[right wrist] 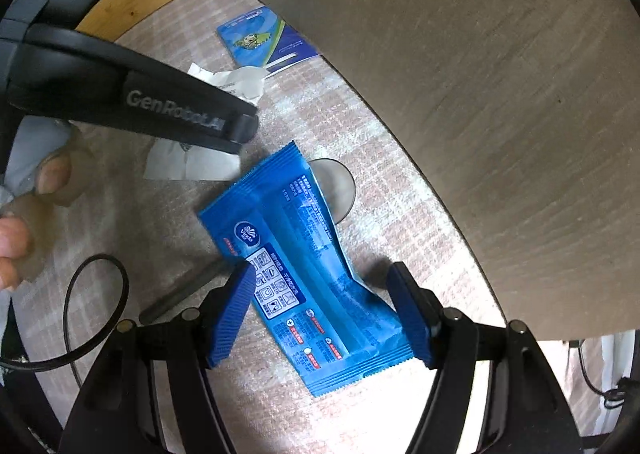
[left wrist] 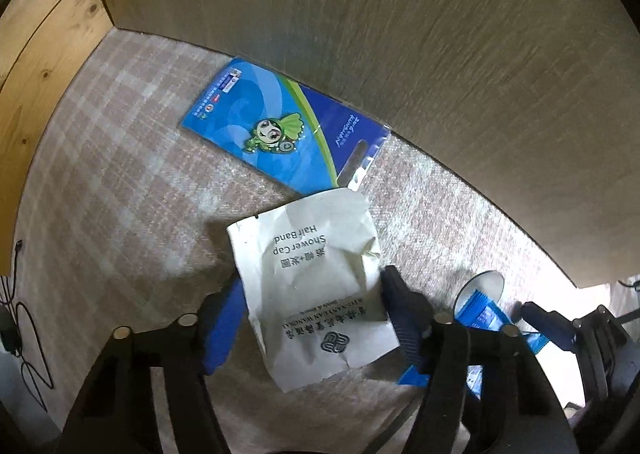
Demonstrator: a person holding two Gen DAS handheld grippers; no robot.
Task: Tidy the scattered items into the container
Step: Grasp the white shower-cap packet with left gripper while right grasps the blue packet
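My left gripper (left wrist: 310, 294) is open, its fingers on either side of a crumpled white shower-cap packet (left wrist: 316, 294) lying on the checked cloth. My right gripper (right wrist: 324, 286) is open around a blue wipes packet (right wrist: 304, 266), which also shows in the left wrist view (left wrist: 486, 312). A blue card with a green mascot (left wrist: 280, 126) lies beyond the white packet, against the tan wall; it appears small in the right wrist view (right wrist: 260, 36). A round clear disc (right wrist: 340, 186) lies partly under the blue packet. The white packet (right wrist: 236, 84) is partly hidden by the left gripper's body in the right wrist view.
A tall tan panel (left wrist: 400, 34) stands along the far side. A wooden wall (left wrist: 40, 54) is at the left. The black left gripper body (right wrist: 132, 94) crosses the right wrist view. Black cables (right wrist: 96, 306) lie at the left, and more cables (left wrist: 16, 326) show at the edge.
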